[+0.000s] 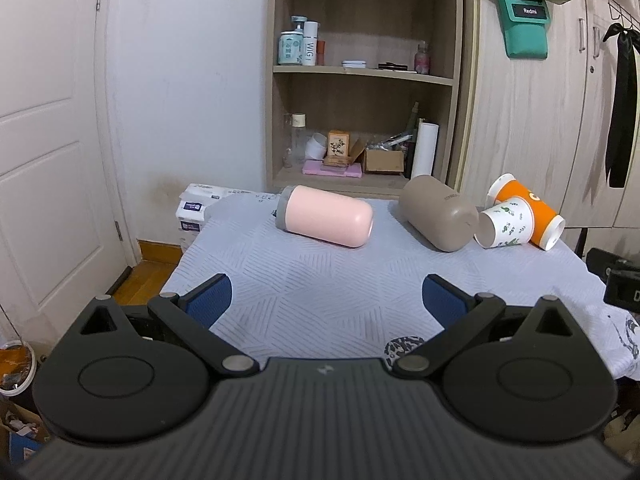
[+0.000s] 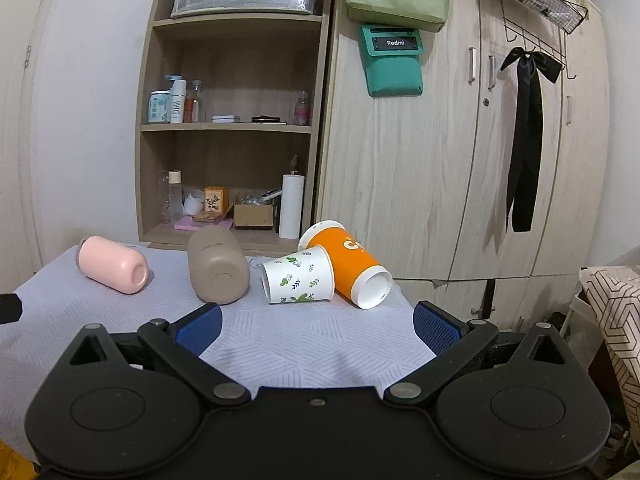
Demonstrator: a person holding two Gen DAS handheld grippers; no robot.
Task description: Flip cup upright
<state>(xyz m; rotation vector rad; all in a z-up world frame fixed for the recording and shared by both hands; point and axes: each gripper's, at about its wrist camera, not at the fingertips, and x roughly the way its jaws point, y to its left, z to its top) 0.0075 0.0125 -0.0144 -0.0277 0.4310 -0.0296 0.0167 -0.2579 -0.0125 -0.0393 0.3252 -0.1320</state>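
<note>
Four cups lying sideways on cloth [image 2: 304, 344], leaf-print cup [image 2: 298, 276] against orange cup [image 2: 352, 268], both grippers spread empty

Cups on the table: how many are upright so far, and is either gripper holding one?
None is upright yet. The pink cup, taupe cup, leaf-print paper cup and orange paper cup all lie on their sides on the grey cloth. Nothing is in hand: the left gripper and right gripper are open and empty, short of the cups. All four flips remain.

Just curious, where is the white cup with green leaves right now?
The white leaf-print cup lies on its side, far right on the table, touching the orange cup, right of the tan cup.
</note>
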